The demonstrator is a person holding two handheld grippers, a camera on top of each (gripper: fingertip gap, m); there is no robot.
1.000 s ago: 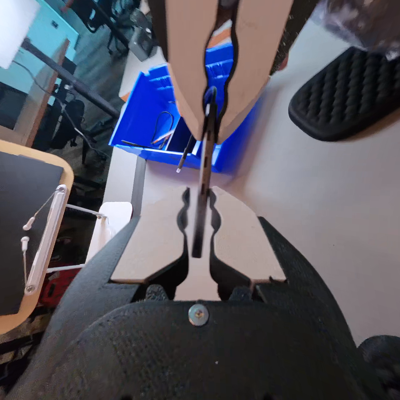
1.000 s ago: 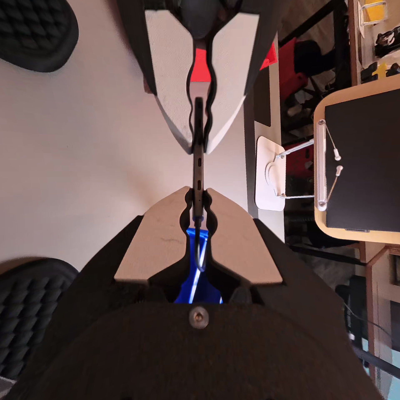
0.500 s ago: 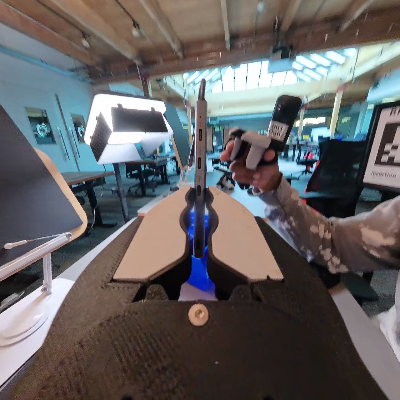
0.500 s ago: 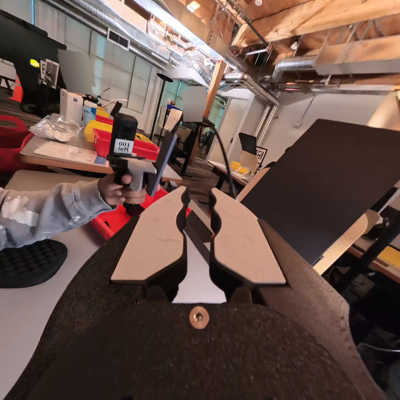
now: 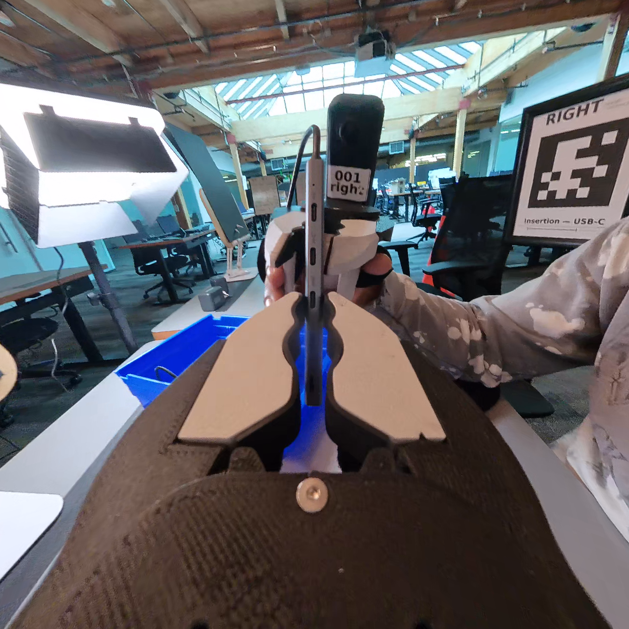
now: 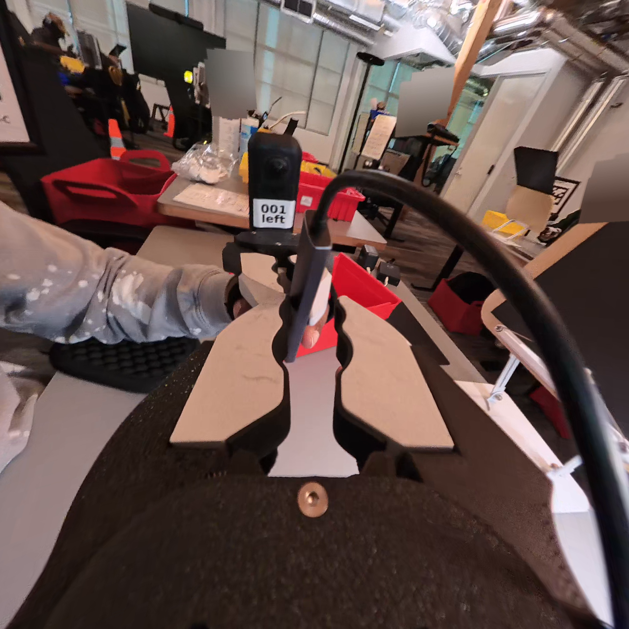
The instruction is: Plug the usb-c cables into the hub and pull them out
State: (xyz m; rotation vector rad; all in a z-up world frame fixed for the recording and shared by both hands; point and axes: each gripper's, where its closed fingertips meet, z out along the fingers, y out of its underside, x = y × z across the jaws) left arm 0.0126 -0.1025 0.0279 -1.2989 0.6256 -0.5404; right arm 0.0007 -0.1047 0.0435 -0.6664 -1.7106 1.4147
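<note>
My left gripper (image 5: 313, 306) clamps the grey USB-C hub (image 5: 313, 258) upright. My right gripper (image 6: 308, 326) is released, empty. I should keep the hub steady, ports facing right.

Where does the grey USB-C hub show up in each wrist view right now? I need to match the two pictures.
Left wrist view: the hub stands upright at centre, clamped edge-on between the left gripper fingers, ports facing the camera.
Right wrist view: the hub is centre, leaning slightly, its lower end between the open right gripper fingers.
Shared landmark: the hub's black cable, arching off its top end.
</note>
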